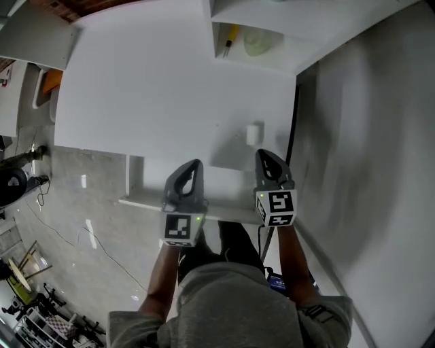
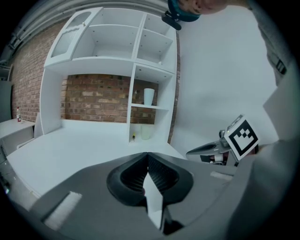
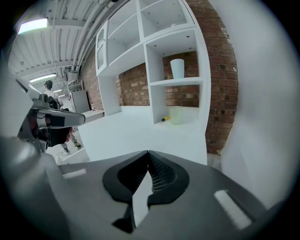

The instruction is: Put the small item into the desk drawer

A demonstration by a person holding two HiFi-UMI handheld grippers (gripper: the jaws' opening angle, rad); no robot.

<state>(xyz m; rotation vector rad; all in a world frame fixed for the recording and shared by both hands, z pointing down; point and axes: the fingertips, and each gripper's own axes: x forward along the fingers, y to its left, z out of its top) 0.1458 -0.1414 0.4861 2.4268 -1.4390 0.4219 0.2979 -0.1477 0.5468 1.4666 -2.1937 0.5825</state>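
Observation:
A small white cylinder (image 1: pixel 254 133) stands on the white desk (image 1: pixel 156 102), near its right edge. My right gripper (image 1: pixel 262 153) hovers just in front of it, jaws shut and empty. My left gripper (image 1: pixel 195 163) is beside it to the left, over the desk's front edge, also shut on nothing. A white ledge (image 1: pixel 146 201) juts out below the desk front under both grippers; it may be the drawer. In the left gripper view the jaws (image 2: pixel 148 154) meet at the tip. The right gripper view shows the same (image 3: pixel 148 153). The small item is hidden in both gripper views.
A white shelf unit (image 1: pixel 285 20) stands at the desk's back, holding a yellow screwdriver (image 1: pixel 231 37) and a pale green cup (image 1: pixel 257 42); a white cup (image 3: pixel 177 68) sits one shelf higher. A white wall (image 1: pixel 367 136) runs along the right. Cables lie on the grey floor (image 1: pixel 75 231) at left.

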